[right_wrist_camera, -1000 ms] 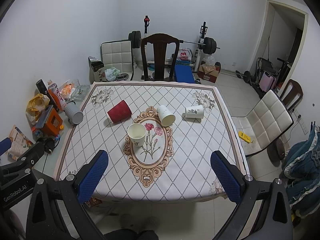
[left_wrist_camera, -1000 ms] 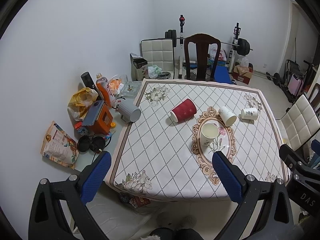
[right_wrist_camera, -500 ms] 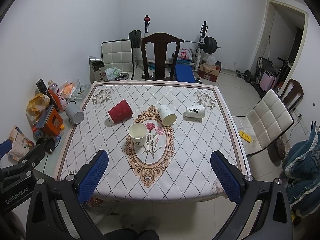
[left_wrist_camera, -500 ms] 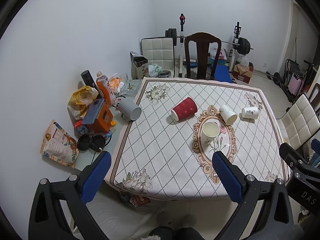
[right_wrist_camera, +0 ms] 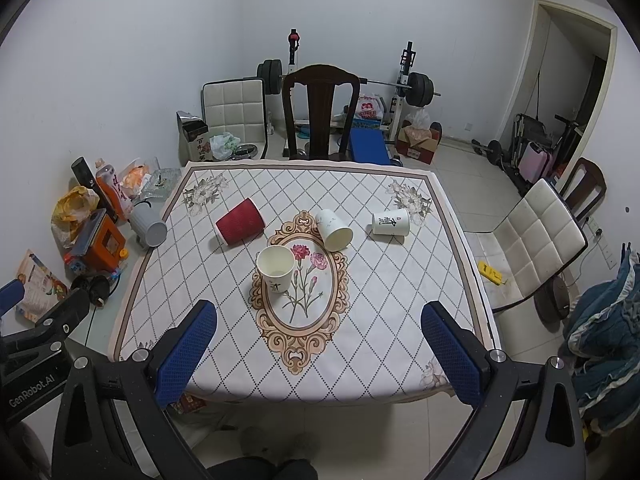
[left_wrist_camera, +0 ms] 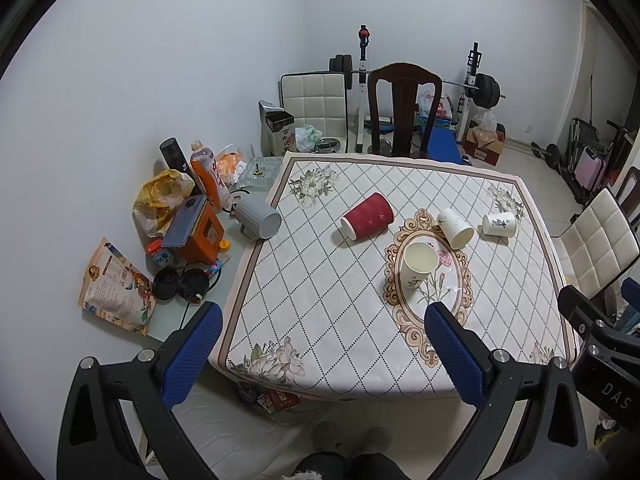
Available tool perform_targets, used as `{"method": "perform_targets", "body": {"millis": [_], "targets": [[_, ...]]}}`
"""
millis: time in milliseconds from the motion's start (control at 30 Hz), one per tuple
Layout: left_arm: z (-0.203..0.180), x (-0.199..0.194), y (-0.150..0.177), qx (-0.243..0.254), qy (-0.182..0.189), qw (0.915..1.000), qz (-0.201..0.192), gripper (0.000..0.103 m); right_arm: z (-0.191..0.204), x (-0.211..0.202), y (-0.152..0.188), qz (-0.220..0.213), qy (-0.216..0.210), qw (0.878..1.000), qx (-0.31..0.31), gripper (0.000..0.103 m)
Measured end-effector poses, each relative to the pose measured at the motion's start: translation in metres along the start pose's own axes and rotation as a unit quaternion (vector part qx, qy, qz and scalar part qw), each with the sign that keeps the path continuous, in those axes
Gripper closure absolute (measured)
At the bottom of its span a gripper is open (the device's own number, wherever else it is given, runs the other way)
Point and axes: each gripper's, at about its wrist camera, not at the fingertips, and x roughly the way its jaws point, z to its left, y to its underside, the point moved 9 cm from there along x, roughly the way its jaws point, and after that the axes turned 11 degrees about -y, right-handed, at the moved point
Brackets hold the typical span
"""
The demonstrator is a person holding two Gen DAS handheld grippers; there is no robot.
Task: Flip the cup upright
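A red ribbed cup [left_wrist_camera: 367, 216] [right_wrist_camera: 240, 221] lies on its side on the patterned tablecloth [left_wrist_camera: 320, 288] [right_wrist_camera: 384, 280]. Two white paper cups also lie on their sides: one near the medallion [left_wrist_camera: 456, 228] [right_wrist_camera: 334, 229], one with black lettering further right [left_wrist_camera: 499, 224] [right_wrist_camera: 391, 223]. One white cup [left_wrist_camera: 418, 264] [right_wrist_camera: 276, 268] stands upright. My left gripper [left_wrist_camera: 320, 344] and right gripper [right_wrist_camera: 320, 340] are both open and empty, held high above the table's near edge, well short of the cups.
A grey mug [left_wrist_camera: 258, 220] lies at the table's left edge beside bottles, bags and an orange box [left_wrist_camera: 196, 232]. A dark wooden chair [right_wrist_camera: 320, 112] stands behind the table, a white chair [right_wrist_camera: 532, 236] on its right. Gym gear is at the back.
Both grippers have drifted slightly nearer and lower toward the table; the cups sit a little lower in both views. Nothing on the table has moved.
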Motion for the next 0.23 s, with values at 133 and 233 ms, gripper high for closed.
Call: {"method": "perform_targets", "body": {"millis": [133, 233], "targets": [[-0.0005, -0.0003, 0.0009, 0.000, 0.001, 1.0000, 0.000, 0.000, -0.0004, -0.0001, 0.0005, 0.000, 0.000, 1.000, -0.001, 0.000], [-0.0012, -0.0008, 0.0018, 0.000, 0.002, 1.0000, 0.001, 0.000, -0.0004, -0.0002, 0.0005, 0.000, -0.001, 1.000, -0.001, 0.000]]}}
